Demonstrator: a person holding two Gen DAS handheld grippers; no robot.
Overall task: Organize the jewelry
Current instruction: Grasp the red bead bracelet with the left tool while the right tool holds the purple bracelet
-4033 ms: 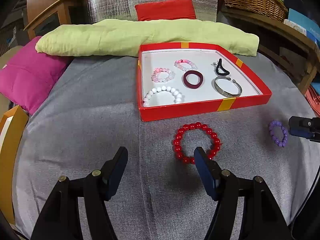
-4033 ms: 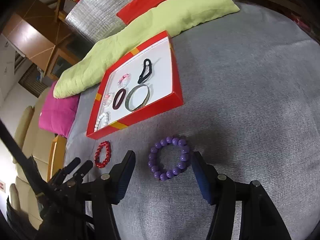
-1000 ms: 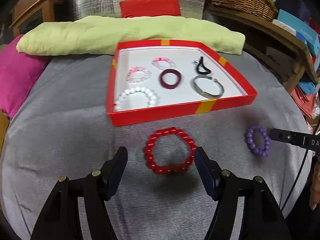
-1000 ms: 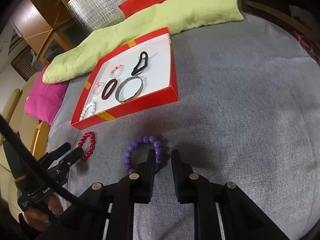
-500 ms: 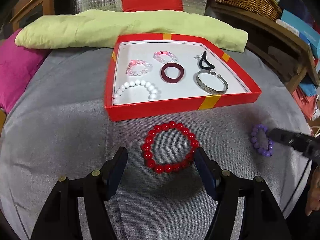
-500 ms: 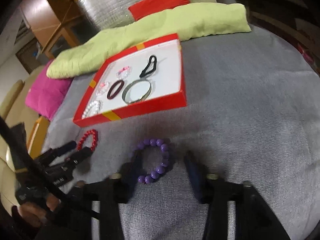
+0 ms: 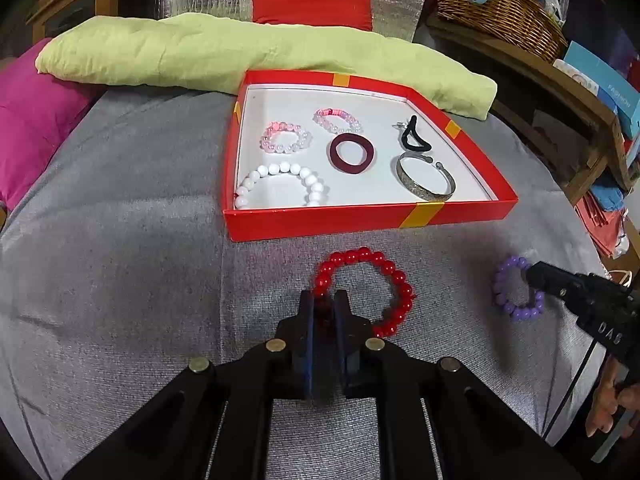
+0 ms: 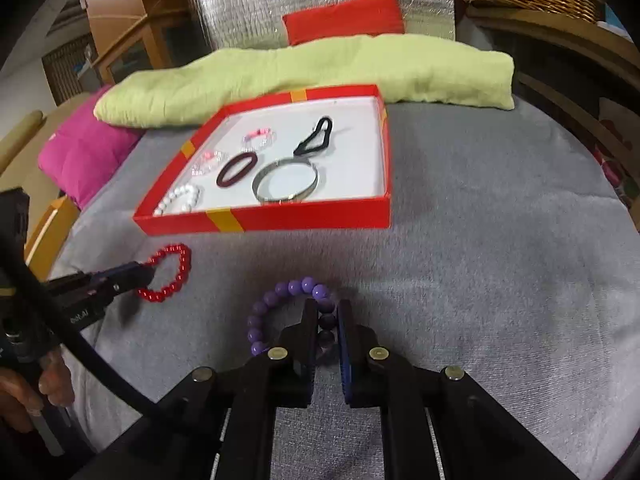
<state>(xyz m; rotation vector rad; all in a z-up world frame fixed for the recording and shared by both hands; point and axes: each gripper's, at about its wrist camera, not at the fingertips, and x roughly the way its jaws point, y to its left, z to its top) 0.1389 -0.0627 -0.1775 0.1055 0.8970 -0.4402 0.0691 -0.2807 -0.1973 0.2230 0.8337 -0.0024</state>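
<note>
On the grey cloth in front of the red tray (image 7: 360, 220) lies a red bead bracelet (image 7: 396, 280). My left gripper (image 7: 323, 300) is shut on its near left beads. To the right lies a purple bead bracelet (image 8: 280, 292). My right gripper (image 8: 327, 312) has its jaws closing, and the pads press on the beads of the bracelet's right side. Each gripper also shows in the other's view: the right gripper (image 7: 532, 276) on the purple bracelet (image 7: 504, 280), the left gripper (image 8: 144, 272) on the red bracelet (image 8: 176, 276).
The tray holds a white bead bracelet (image 7: 280, 184), two pink ones, a maroon ring (image 7: 352, 152), a silver bangle (image 7: 426, 178) and a black hair tie (image 7: 414, 138). A green cushion (image 7: 240, 56) lies behind it, a magenta pillow (image 7: 32, 120) at left, and a wooden shelf with a basket (image 7: 496, 8) at right.
The left jaws, wide apart around the red bracelet before, have shut on its beads. The right jaws spread half a second ago and have since come together on the purple bracelet.
</note>
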